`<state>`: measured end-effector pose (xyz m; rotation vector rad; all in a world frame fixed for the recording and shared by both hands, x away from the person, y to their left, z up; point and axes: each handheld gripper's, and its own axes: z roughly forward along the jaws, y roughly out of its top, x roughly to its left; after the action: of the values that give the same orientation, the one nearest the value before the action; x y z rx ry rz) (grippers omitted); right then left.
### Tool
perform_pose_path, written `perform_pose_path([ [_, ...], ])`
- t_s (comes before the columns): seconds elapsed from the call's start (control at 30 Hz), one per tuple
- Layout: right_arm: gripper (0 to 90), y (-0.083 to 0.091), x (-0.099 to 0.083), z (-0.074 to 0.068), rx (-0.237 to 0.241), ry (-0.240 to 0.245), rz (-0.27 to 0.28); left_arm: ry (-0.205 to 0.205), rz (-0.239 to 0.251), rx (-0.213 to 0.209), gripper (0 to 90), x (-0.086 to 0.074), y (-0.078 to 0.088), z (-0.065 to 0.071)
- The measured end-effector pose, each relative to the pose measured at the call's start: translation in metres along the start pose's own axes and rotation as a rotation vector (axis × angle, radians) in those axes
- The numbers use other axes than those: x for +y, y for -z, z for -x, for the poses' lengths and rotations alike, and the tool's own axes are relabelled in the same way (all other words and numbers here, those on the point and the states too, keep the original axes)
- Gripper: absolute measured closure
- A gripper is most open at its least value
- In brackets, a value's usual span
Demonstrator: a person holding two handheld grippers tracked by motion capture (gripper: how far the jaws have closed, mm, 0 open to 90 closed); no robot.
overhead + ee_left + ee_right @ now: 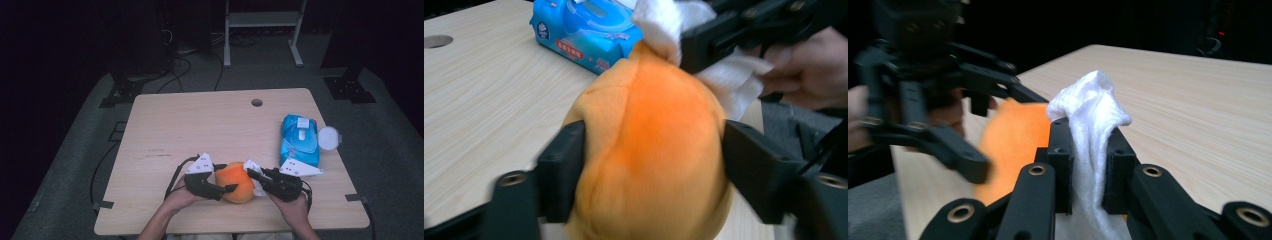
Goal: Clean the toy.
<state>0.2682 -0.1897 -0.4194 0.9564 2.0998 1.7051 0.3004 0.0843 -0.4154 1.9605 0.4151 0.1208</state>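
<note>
Dark lab: lone table (pixel 200 120), floor cables (pixel 175 70).

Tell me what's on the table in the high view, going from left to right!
left gripper → orange plush toy → white wipe → right gripper → blue wipes pack → round white lid

The wipes pack (pixel 299 139) and its round lid (pixel 328 137) block the right edge; the tabletop (pixel 190 125) beyond looks free.
</note>
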Motion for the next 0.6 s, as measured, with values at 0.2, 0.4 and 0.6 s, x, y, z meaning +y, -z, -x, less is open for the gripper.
perform_pose_path([
  [0.2,77.6,0.003,0.001,0.003,-0.016,-0.026,0.0,-0.029,0.0,0.045,24.2,-0.006,-0.009,0.003],
  [0.4,77.5,-0.006,0.008,-0.025,0.044,0.109,-0.034,-0.023,0.006,0.061,31.3,-0.004,-0.008,0.004],
  [0.6,77.3,0.006,0.004,0.002,-0.083,0.046,-0.014,-0.033,0.008,0.025,27.1,-0.006,-0.011,0.006],
])
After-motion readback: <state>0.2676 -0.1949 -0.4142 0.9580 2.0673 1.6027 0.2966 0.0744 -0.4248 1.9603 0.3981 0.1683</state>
